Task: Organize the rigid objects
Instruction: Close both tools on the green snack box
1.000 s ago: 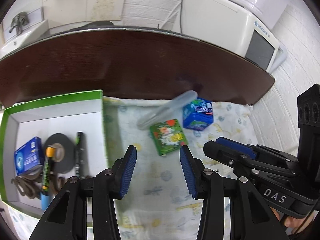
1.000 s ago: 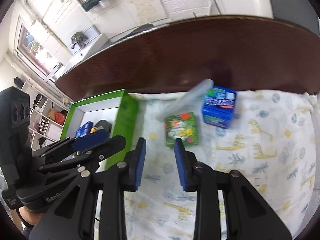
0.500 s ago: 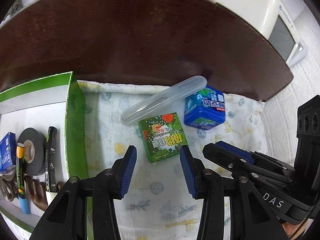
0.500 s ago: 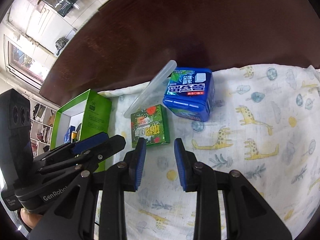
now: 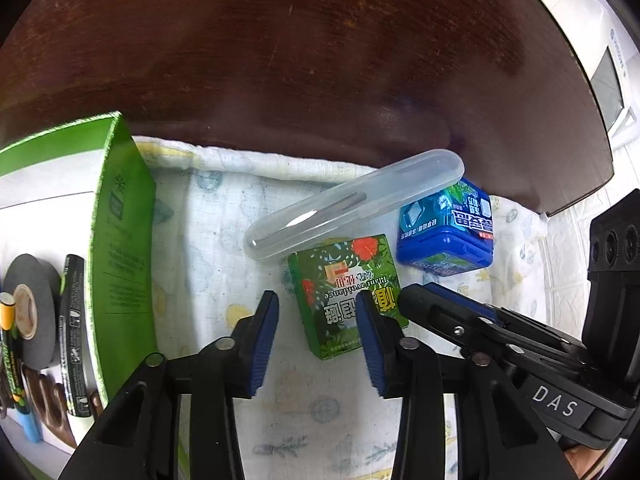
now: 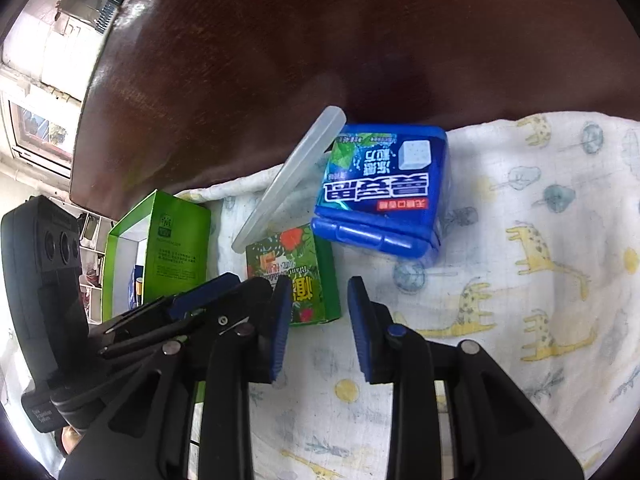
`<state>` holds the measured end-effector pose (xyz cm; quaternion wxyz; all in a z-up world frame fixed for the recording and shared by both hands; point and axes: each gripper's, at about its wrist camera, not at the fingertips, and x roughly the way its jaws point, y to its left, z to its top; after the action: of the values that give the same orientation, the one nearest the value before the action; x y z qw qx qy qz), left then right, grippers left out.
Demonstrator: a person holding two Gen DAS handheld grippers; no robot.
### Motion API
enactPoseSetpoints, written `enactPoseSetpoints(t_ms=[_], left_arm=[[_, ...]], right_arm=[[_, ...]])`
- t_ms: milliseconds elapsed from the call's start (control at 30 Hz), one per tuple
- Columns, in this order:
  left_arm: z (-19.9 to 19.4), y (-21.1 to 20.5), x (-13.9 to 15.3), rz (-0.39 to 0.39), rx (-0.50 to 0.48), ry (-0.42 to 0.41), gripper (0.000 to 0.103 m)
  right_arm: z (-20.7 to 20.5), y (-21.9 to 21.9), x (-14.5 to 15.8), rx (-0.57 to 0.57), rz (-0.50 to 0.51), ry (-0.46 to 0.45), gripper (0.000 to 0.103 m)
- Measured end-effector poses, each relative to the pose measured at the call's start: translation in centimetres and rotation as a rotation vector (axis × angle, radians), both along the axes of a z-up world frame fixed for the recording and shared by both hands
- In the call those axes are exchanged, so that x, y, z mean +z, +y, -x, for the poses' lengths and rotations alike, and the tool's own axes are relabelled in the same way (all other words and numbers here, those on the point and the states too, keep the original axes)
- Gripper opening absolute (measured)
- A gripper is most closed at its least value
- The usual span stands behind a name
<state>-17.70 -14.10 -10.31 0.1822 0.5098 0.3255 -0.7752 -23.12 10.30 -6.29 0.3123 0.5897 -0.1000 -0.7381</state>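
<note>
Green box: flat on the cloth, beside the clear case and blue box.
Left tool: closing, straddling the box, seemingly not yet pinching.
Right tool: parted, empty.
Risk: tools colliding; case knocked.

You're over a dark brown wooden table, glossy, with soft glare on its far edge. A white cloth with a giraffe and tree print covers the near part. Past the table's right corner you get a white brick-pattern wall and a white appliance with a grey panel. On your left: a daylit window, pale tiled wall above it, and open shelves with clutter, too small to read. Light is even, daytime.
</note>
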Motion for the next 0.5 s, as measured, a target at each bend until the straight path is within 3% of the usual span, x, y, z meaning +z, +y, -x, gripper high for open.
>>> enactPoseSetpoints(t_ms=[100, 133, 500], left_arm=[[0.1, 0.1, -0.3, -0.014, -0.017, 0.010, 0.025], [0.1, 0.2, -0.2, -0.006, -0.016, 0.008, 0.025], [-1.0, 1.2, 1.7, 0.056, -0.040, 0.034, 0.024]], right_arm=[[0.2, 0.0, -0.8, 0.007, 0.004, -0.031, 0.024], [0.2, 0.0, -1.0, 0.011, 0.024, -0.048, 0.020], [-1.0, 0.4, 1.1, 0.014, 0.013, -0.009, 0.015]])
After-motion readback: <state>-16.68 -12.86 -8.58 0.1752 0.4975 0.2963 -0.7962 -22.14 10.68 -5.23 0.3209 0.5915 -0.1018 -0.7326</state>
